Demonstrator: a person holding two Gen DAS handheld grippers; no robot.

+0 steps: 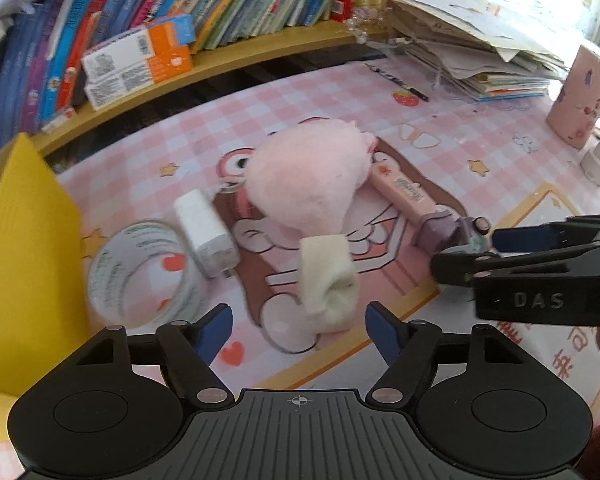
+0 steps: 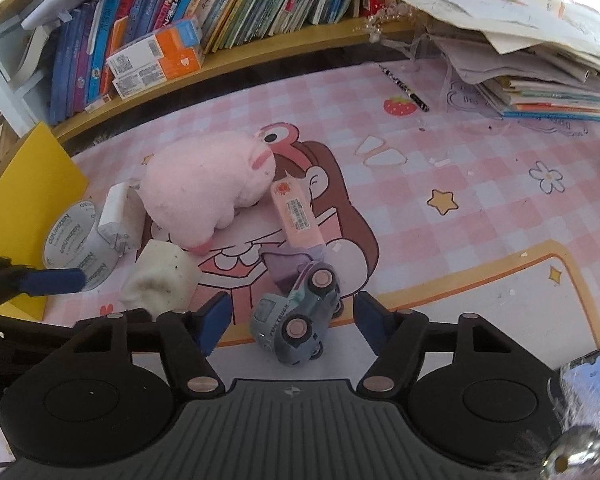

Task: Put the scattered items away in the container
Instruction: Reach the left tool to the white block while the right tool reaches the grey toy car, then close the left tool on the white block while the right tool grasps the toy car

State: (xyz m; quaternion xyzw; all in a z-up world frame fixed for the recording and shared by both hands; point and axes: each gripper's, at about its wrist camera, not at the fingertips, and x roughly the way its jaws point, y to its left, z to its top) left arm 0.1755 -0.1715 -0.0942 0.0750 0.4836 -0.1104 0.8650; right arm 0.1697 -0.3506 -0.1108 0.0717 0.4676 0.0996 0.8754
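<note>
Toy truck point(image 2: 298, 322) between open right gripper point(image 2: 294, 322); left gripper point(image 1: 300, 330) open over sock point(image 1: 327, 284).

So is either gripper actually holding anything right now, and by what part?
Nothing is held. The left gripper straddles the white roll and the right gripper straddles the toy truck, but the pads are clear of both.

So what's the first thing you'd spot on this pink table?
Probably the fluffy pink plush toy lying in the middle of the checked pink mat. Next, the little grey toy truck tipped on its side, sitting between the open fingers of the right tool. The bright yellow container stands at the mat's left edge.
</note>
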